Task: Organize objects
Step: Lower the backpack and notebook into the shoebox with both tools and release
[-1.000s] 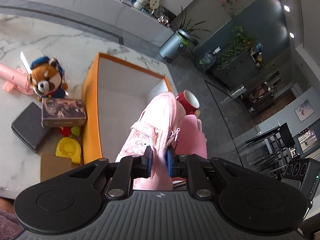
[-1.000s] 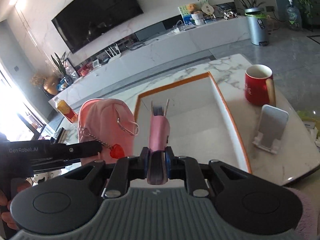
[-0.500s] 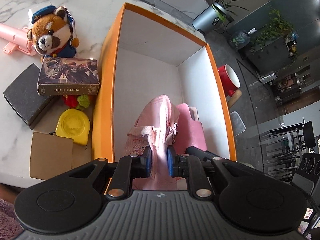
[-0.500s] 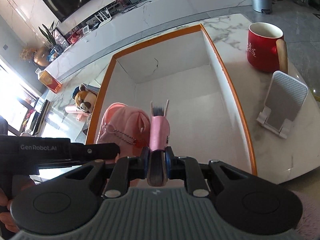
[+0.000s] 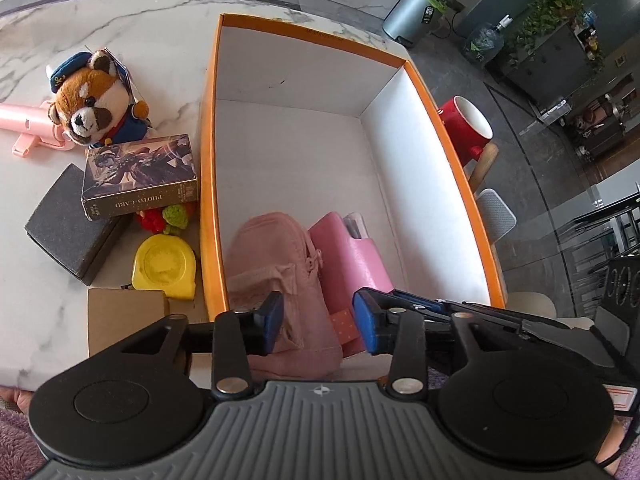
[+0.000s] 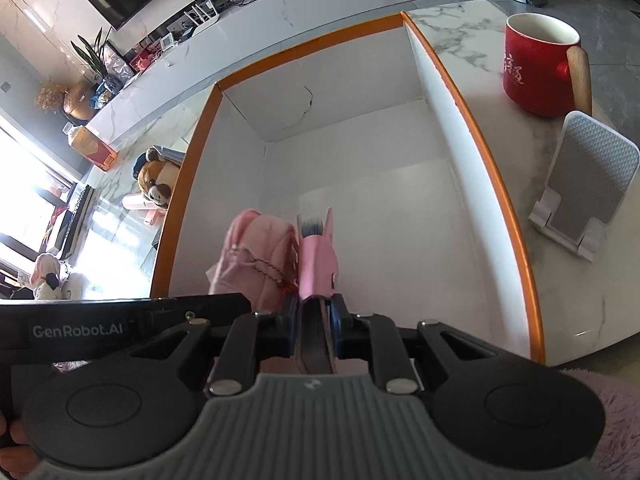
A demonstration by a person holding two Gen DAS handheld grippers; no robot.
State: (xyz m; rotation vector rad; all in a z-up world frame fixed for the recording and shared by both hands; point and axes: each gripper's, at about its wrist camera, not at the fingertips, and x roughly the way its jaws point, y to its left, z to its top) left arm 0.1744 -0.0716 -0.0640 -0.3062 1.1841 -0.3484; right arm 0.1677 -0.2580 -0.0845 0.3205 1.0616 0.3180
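An orange-rimmed white box [image 5: 208, 152] stands on the marble table. A small pink backpack [image 5: 276, 256] lies inside it at the near end. My left gripper [image 5: 318, 320] is open just above the backpack, jaws spread to either side of it. A pink wallet-like case [image 5: 352, 256] stands beside the backpack. My right gripper [image 6: 314, 326] is shut on that pink case [image 6: 318, 268] and holds it low in the box [image 6: 496, 184], touching the backpack [image 6: 256, 256].
Left of the box lie a red panda plush [image 5: 96, 104], a photo-card box [image 5: 140, 176], a dark grey block [image 5: 68, 220], a yellow tape measure [image 5: 164, 264], a cardboard piece [image 5: 124, 320] and a pink stick [image 5: 24, 120]. Right of it stand a red mug [image 6: 540, 68] and a phone stand [image 6: 580, 184].
Both grippers lowered the backpack and the pink case into the box. My left gripper opened and let go of the backpack. My right gripper still grips the case.
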